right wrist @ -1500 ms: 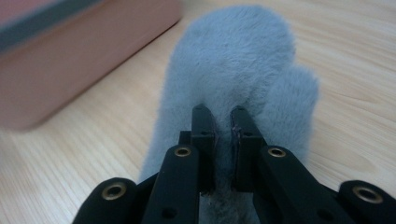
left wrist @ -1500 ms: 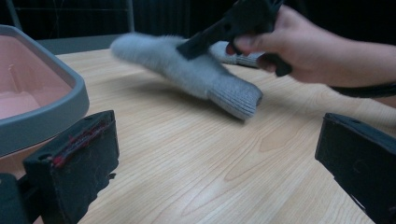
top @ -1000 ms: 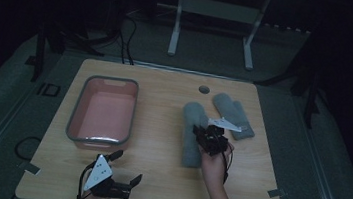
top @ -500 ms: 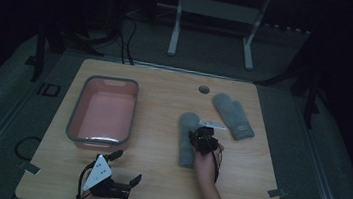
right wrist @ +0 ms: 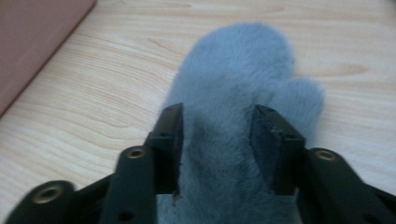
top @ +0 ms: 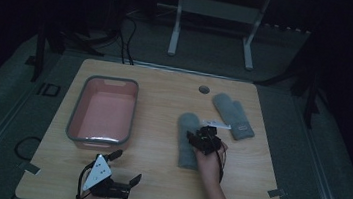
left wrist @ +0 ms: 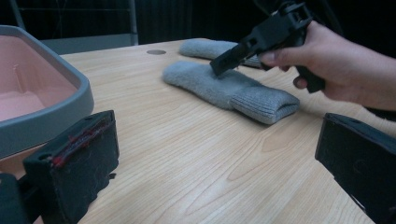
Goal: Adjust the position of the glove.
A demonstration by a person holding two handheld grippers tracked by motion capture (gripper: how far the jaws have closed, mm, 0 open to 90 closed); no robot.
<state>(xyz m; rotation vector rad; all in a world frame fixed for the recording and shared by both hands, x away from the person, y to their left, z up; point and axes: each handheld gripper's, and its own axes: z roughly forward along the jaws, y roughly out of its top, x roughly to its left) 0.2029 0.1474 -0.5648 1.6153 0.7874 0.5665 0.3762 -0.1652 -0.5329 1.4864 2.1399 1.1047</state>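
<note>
Your right claw (right wrist: 217,149) has just been opening, jaws now apart astride the near grey mitten (top: 188,140) lying flat on the worktop (top: 156,172). It looks set down away from its pair (top: 233,116). Your left claw (top: 123,174) rests apart, empty.

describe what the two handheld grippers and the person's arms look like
Both grippers are black, each with two flat, blocky jaws. The left gripper carries a pale grey three-cornered plate with small dots on top, and its jaw pad shows worn red streaks. The right gripper has jaw arms with round brass-coloured rivet holes, and a thin dark cable trails back along the forearm. The forearms are bare, with no sleeves visible.
</note>
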